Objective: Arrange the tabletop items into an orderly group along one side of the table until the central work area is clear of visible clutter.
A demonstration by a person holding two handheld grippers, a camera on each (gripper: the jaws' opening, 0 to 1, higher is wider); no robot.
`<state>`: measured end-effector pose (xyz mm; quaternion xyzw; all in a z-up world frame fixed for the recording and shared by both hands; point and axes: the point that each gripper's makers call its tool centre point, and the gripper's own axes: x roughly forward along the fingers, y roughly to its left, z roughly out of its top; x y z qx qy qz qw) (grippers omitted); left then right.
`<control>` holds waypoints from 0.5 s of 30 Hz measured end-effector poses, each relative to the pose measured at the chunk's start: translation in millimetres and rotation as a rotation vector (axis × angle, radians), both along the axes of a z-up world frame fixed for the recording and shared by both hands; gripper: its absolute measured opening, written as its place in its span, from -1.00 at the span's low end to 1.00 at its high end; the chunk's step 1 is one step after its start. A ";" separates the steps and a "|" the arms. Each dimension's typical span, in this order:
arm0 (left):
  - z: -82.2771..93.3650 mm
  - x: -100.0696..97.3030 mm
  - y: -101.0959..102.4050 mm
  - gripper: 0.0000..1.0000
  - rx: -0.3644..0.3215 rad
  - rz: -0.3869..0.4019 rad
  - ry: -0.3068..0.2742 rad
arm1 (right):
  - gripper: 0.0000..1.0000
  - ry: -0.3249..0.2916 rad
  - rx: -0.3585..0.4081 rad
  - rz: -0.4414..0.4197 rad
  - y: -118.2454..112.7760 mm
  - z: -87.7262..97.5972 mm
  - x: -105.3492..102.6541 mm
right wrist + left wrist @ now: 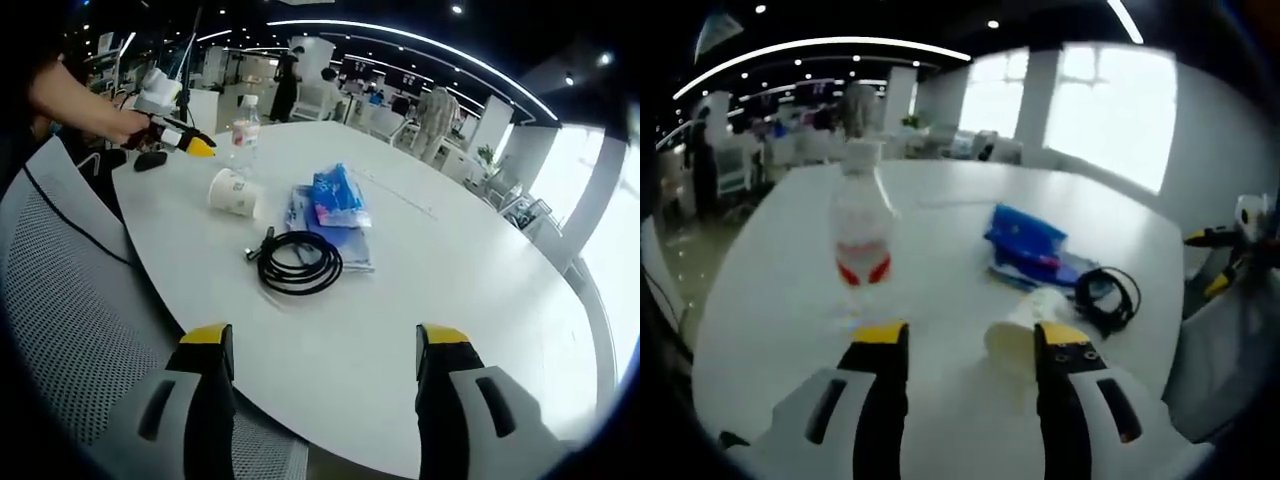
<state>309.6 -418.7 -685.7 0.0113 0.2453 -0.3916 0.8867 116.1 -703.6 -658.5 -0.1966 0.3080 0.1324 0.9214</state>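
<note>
We are holding the left gripper with jaws apart, the tipped paper cup lying between them, the bottle standing at 11 o'clock. We are holding the right gripper spread too; the coiled cable is lying at 12 o'clock, the blue packet beyond it.

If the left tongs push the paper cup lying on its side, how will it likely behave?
The paper cup lies on its side on the smooth white table, so it would probably roll, curving since it looks tapered. It appears empty, so likely light and easily sent skidding. Its thin wall would probably crush under a firm squeeze from the left tongs, which stand open close to it.
</note>
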 end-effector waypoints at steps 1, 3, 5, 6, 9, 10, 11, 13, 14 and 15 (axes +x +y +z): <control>-2.7 -5.1 -4.2 -0.06 0.001 -0.017 0.012 | 0.48 -0.002 0.000 -0.001 -0.1 0.3 0.1; -5.1 -10.8 -9.8 -0.08 -0.001 -0.034 0.023 | 0.48 -0.002 -0.001 0.000 -0.2 0.5 0.1; -6.7 -14.4 -14.5 -0.10 -0.005 -0.047 0.033 | 0.47 -0.002 -0.005 0.001 -0.5 0.4 0.0; -7.7 -16.6 -17.0 -0.13 -0.012 -0.055 0.048 | 0.47 -0.001 -0.007 0.001 -0.8 0.0 -0.1; -8.4 -17.9 -19.9 -0.22 -0.028 -0.051 0.065 | 0.47 -0.002 -0.007 0.002 -0.6 0.0 0.0; -8.3 -19.5 -22.1 -0.28 -0.036 -0.055 0.073 | 0.47 -0.001 -0.007 0.002 -0.8 -0.2 0.0; -8.4 -21.4 -24.4 -0.33 -0.042 -0.059 0.082 | 0.47 -0.001 -0.008 0.003 -0.9 -0.5 0.0; -8.9 -23.5 -27.4 -0.39 -0.045 -0.064 0.088 | 0.47 0.000 -0.009 0.005 -0.6 -0.3 0.0; -9.3 -24.2 -28.5 -0.40 -0.047 -0.065 0.091 | 0.47 0.000 -0.009 0.005 -0.5 -0.2 0.1; -10.0 -25.4 -29.5 -0.43 -0.051 -0.065 0.101 | 0.47 0.000 -0.010 0.005 -0.8 -0.4 0.1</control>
